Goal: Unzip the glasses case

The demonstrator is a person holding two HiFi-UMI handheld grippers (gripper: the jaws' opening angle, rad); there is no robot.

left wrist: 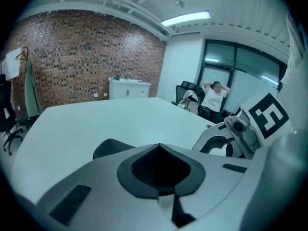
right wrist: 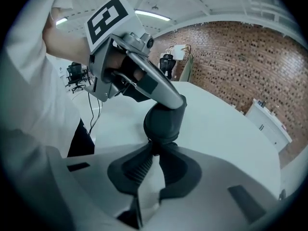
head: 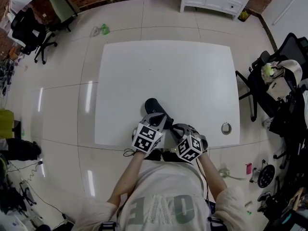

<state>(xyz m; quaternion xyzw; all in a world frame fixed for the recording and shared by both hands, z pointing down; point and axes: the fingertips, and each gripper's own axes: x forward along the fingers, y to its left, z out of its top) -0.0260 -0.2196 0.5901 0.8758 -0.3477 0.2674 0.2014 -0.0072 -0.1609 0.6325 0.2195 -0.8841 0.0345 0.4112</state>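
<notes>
On case (head: 152, 105), seemingly, left gripper (head: 161, 119) downtilted

Grey left tongs (head: 156, 115) and right tongs (head: 174, 127), marker cubes (head: 147, 137), white lettered T-shirt (head: 163, 196)

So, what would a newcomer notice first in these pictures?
A dark case sits near the person's edge of a big white table. The left hand-held gripper, jaws together, rests against the case. The right hand-held gripper points at its end, jaws slightly apart.
</notes>
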